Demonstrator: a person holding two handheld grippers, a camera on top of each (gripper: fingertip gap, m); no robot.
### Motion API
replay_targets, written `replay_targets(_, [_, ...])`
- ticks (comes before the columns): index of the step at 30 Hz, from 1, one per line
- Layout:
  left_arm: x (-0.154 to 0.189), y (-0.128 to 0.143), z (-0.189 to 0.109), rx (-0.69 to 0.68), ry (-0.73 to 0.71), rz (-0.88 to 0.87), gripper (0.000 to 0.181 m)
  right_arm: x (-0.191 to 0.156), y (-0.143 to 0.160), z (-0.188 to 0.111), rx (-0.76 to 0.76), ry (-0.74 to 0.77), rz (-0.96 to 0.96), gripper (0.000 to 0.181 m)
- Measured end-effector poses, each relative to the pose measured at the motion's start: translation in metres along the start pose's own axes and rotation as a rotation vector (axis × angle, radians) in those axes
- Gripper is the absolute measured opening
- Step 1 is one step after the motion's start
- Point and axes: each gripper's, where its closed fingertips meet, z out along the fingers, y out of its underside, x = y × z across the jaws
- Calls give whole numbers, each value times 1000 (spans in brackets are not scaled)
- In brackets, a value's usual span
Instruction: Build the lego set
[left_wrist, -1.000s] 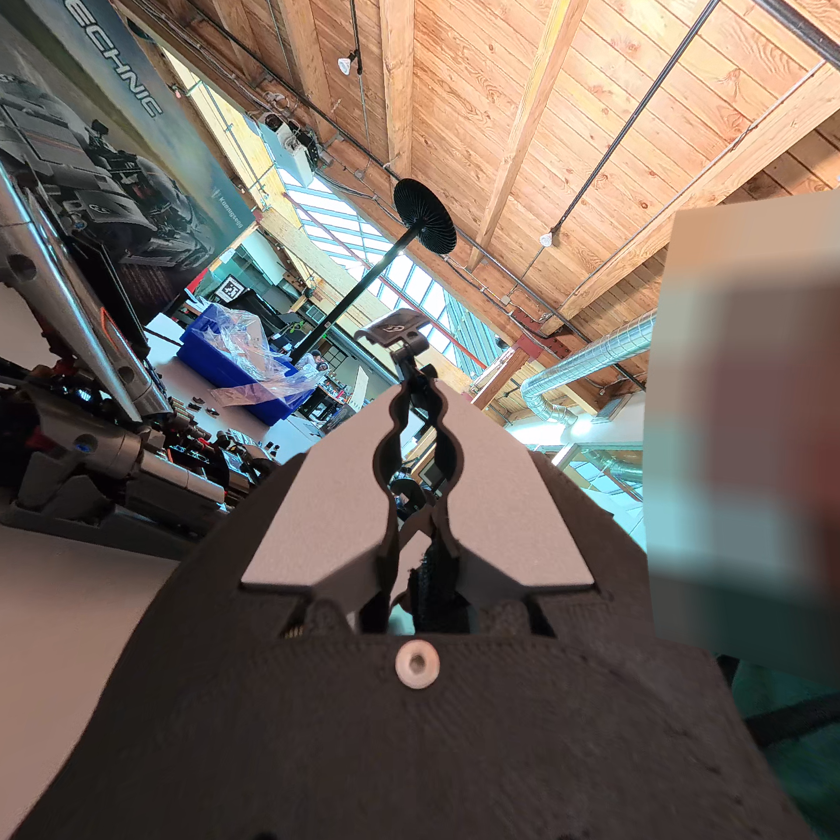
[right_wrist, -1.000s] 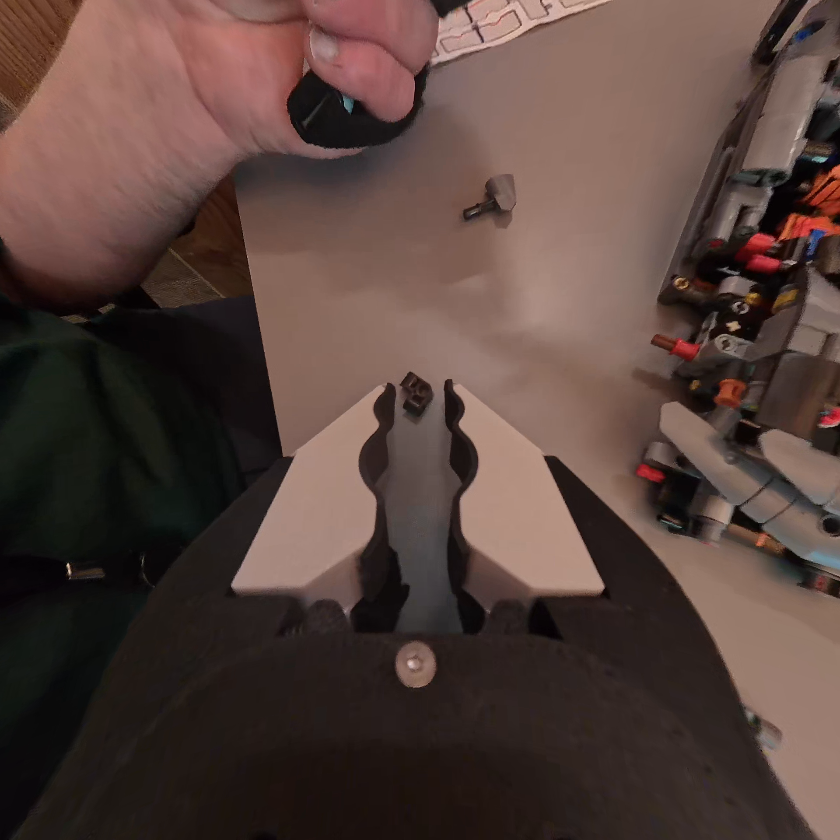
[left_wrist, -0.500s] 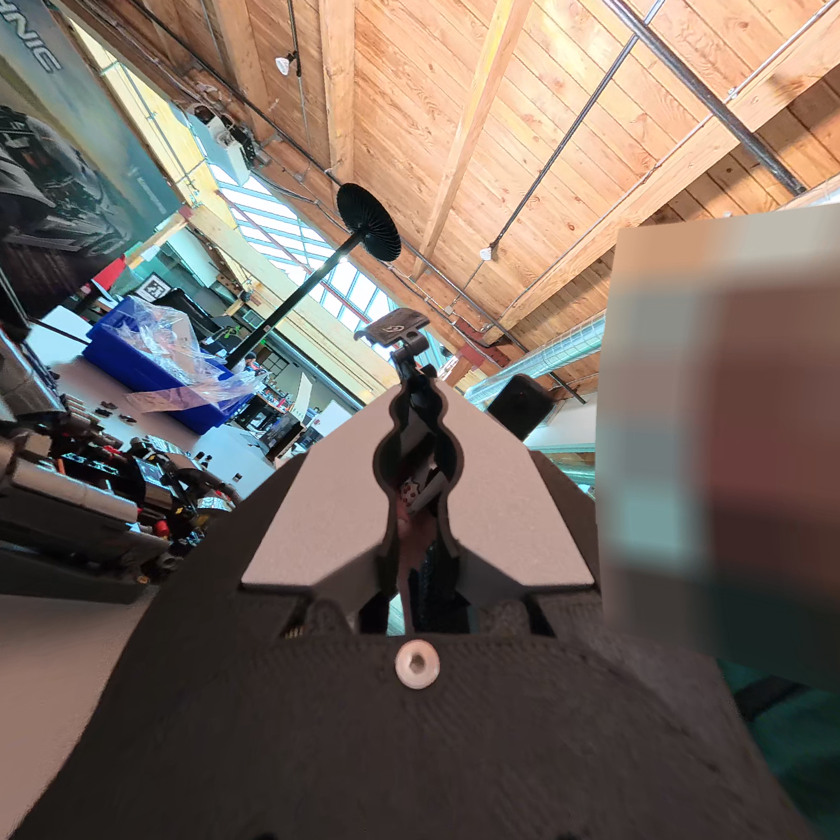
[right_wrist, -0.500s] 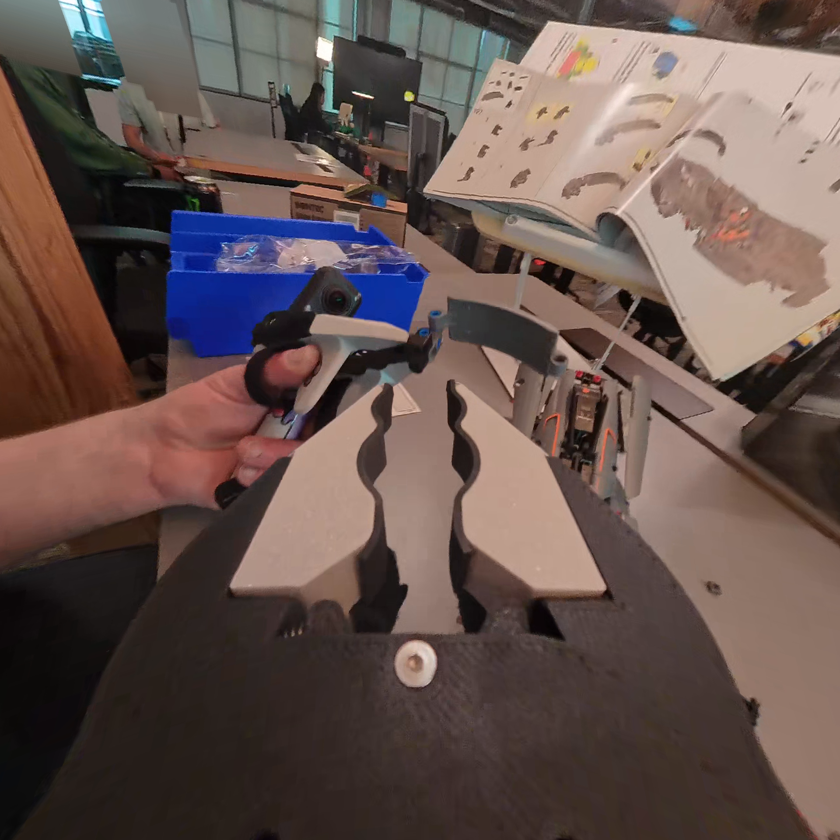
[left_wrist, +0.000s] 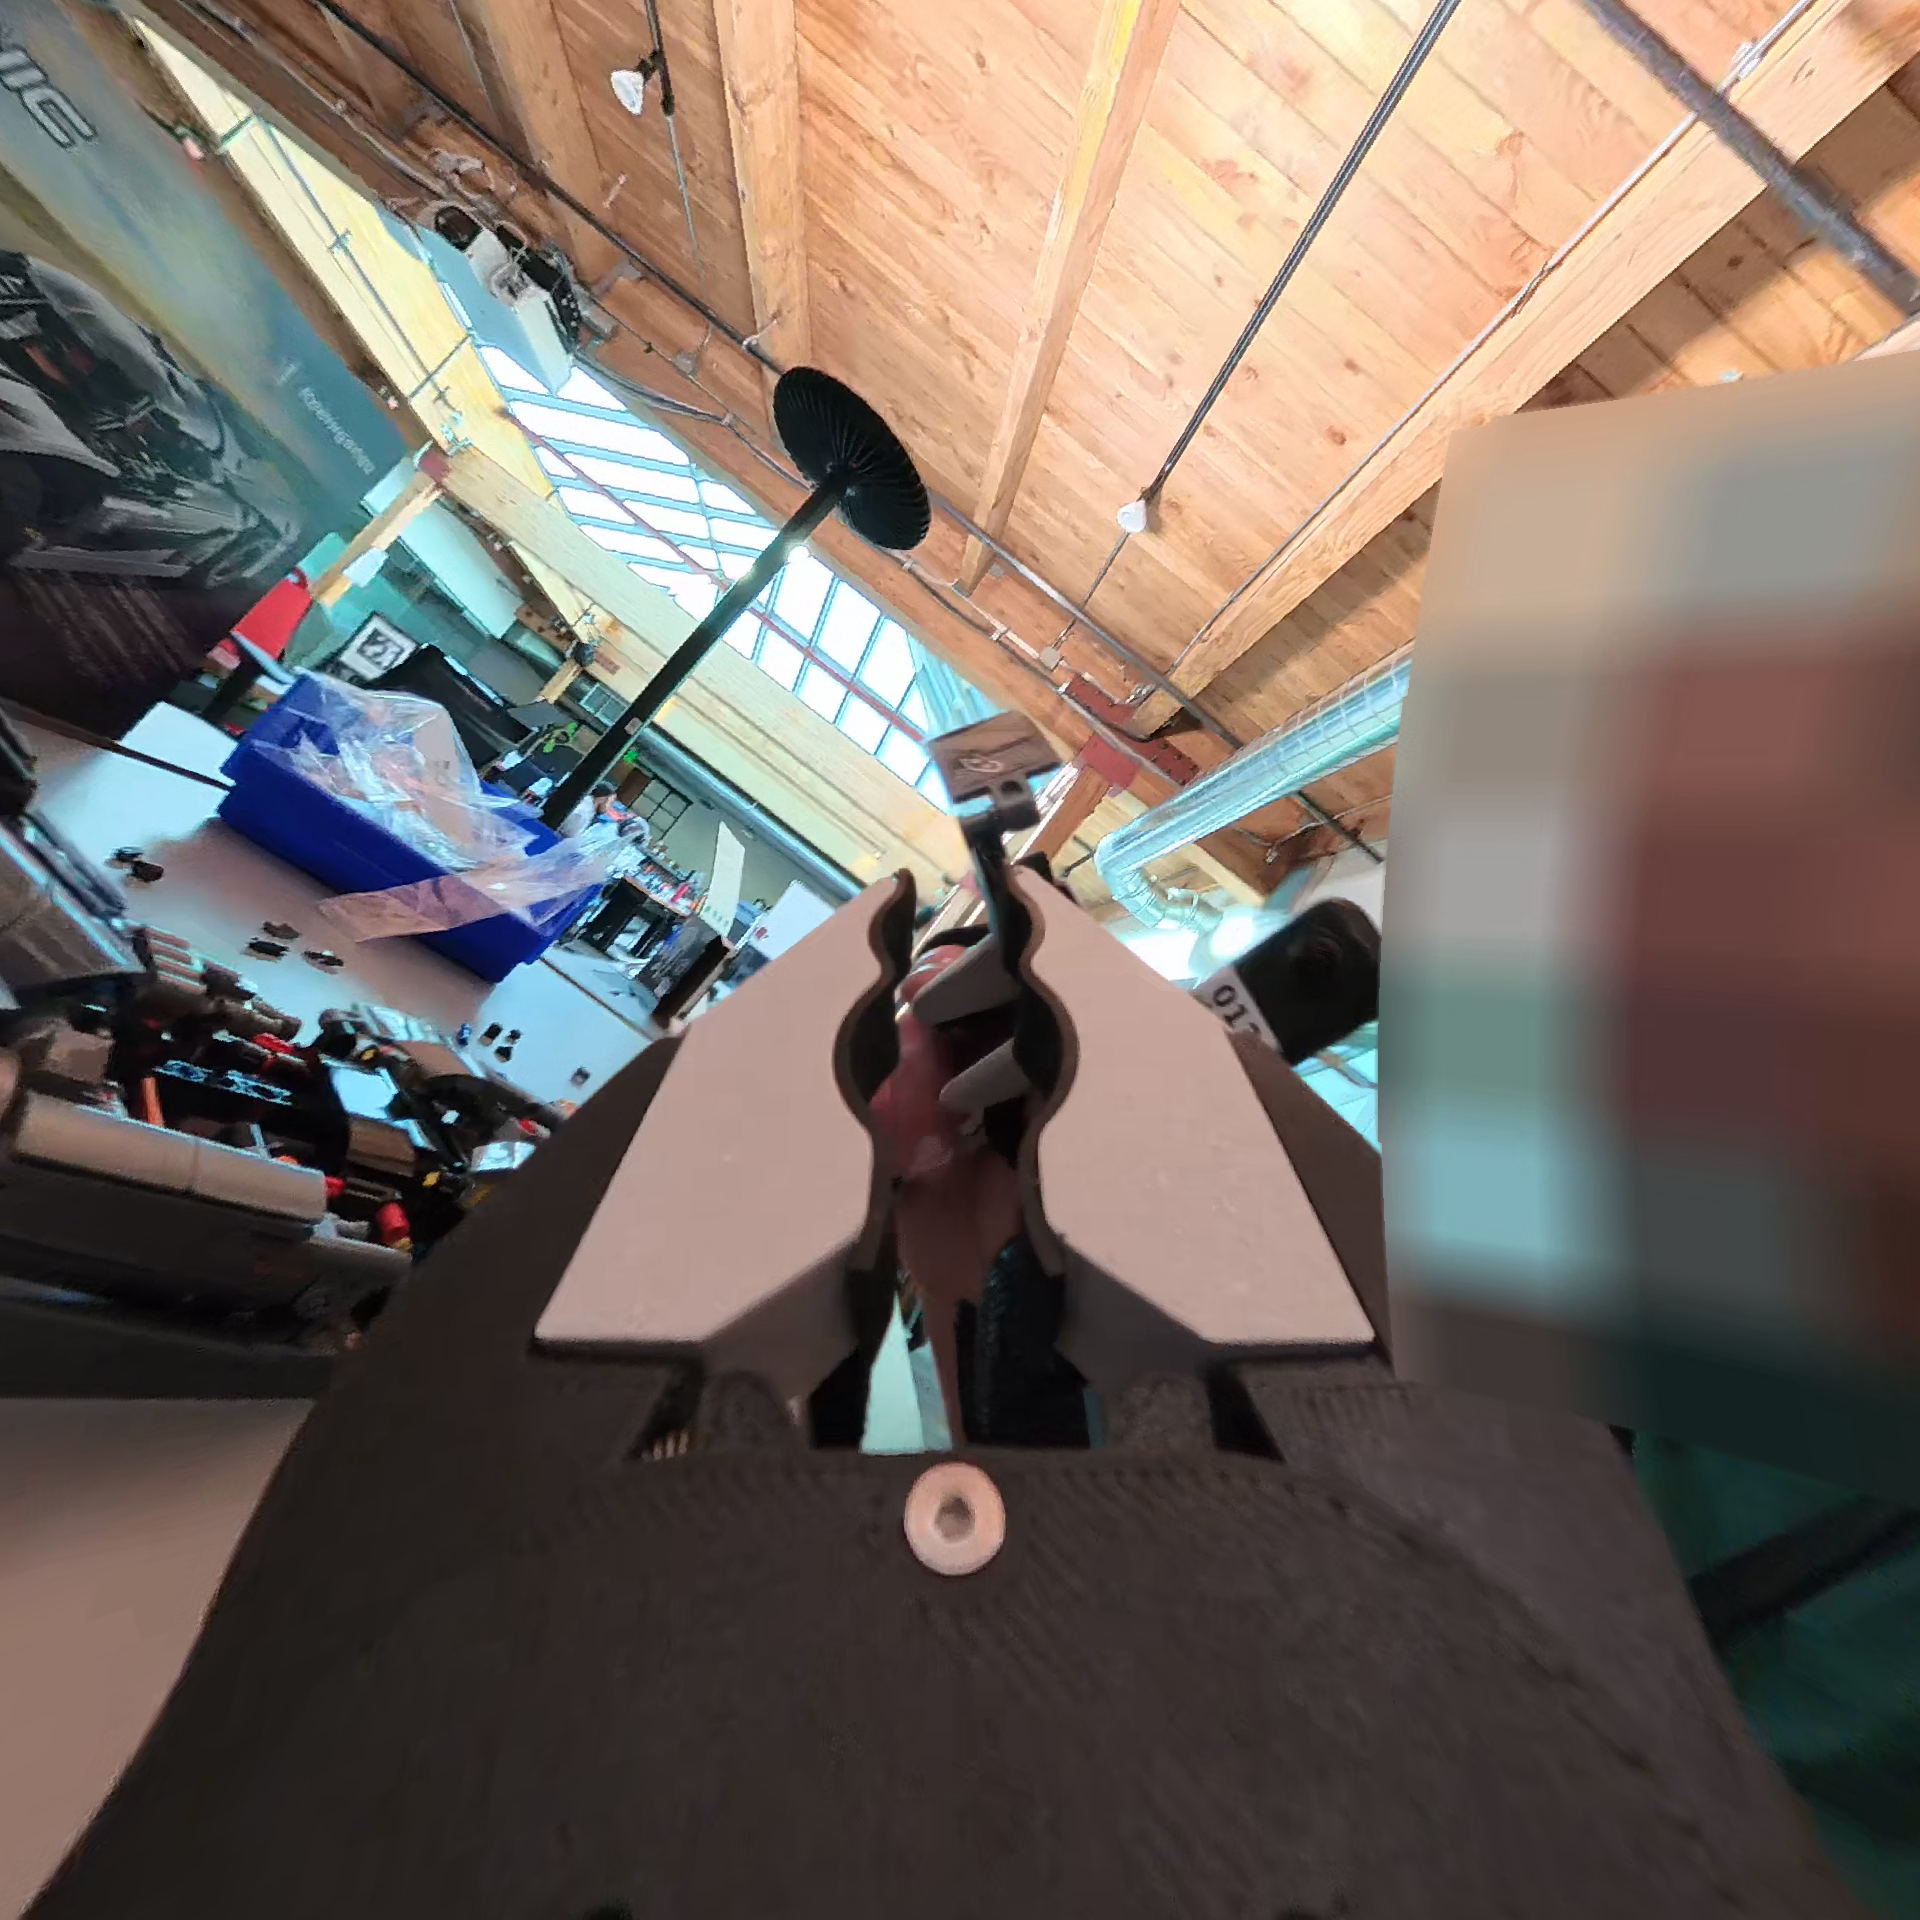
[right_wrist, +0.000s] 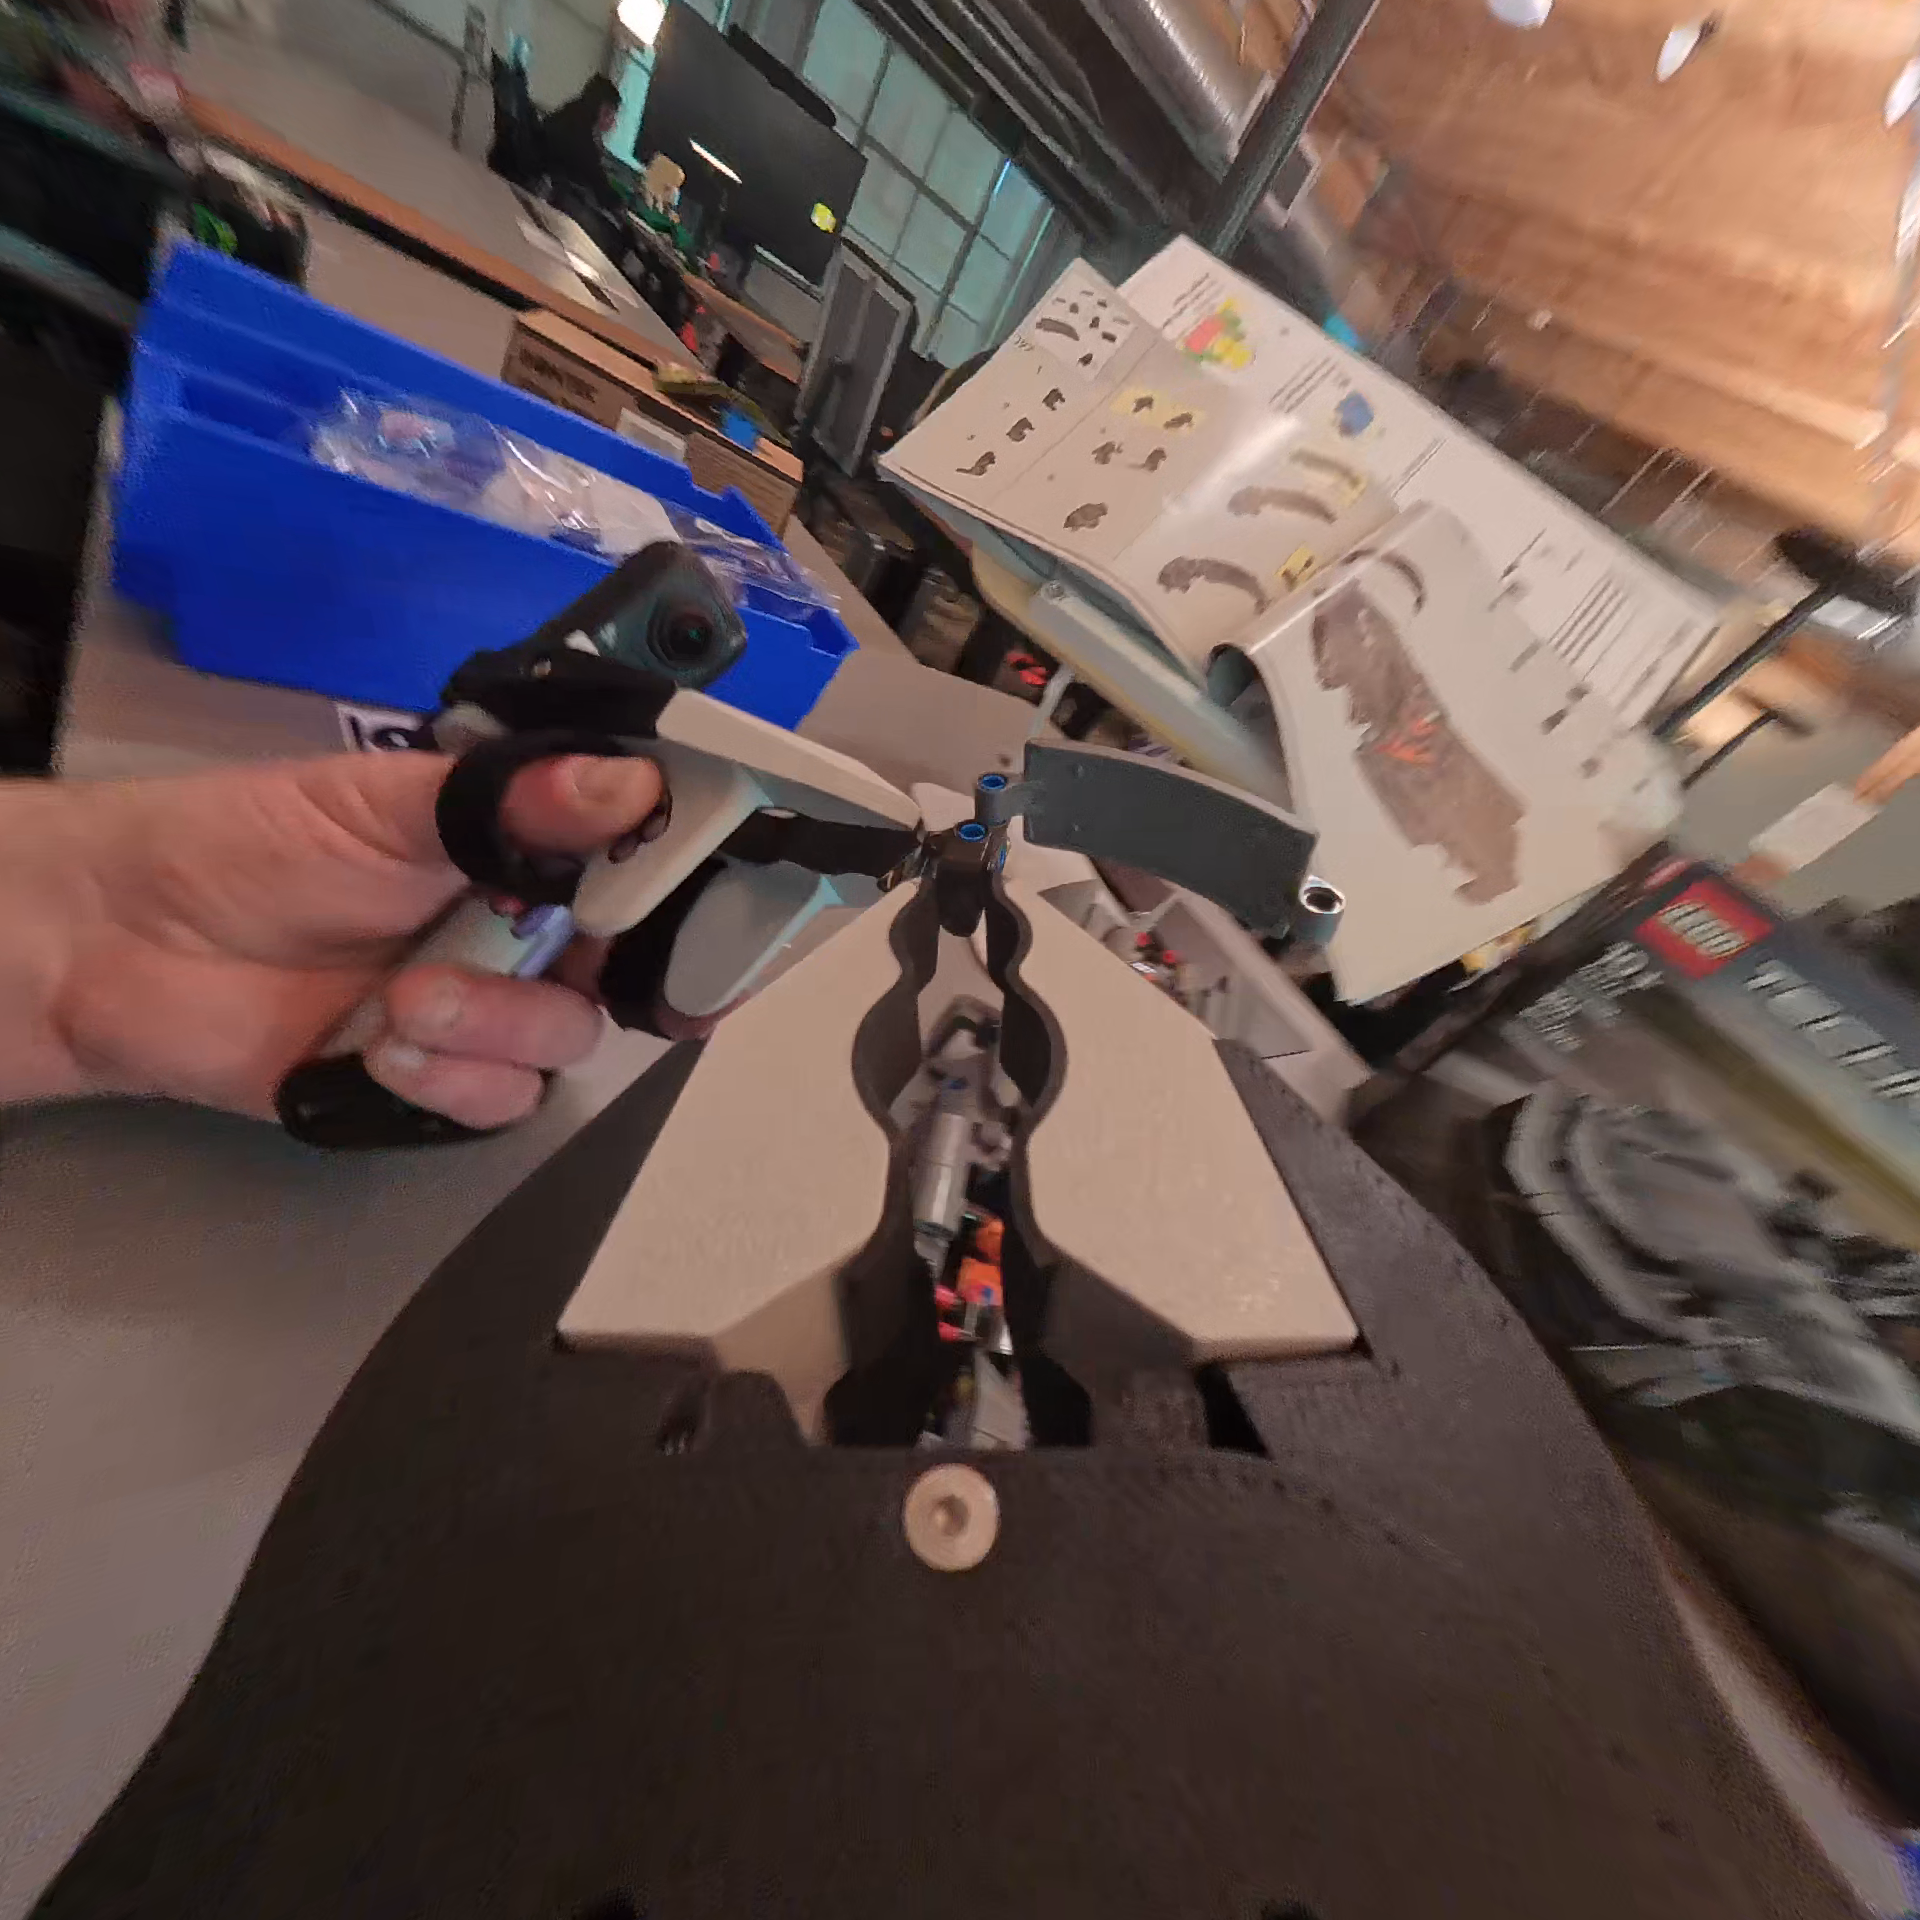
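Left claw (right_wrist: 920, 831) pinches the curved panel (right_wrist: 1164, 831); right claw (right_wrist: 958, 909), narrowly parted around its black connector (right_wrist: 961, 862), should press squarely.

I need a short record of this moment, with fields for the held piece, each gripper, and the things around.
piece: dark grey curved panel on a black connector with blue pins
left gripper: tips at the connector; grip unclear
right gripper: tips around the connector's lower end; grip unclear
around: blue bin, open instruction booklet, part-built model
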Motion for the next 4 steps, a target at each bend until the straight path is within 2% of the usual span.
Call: replay_targets(4, [8,4,3,-95,19,55,25,-9,-5,-10,-4,47,-289,7])
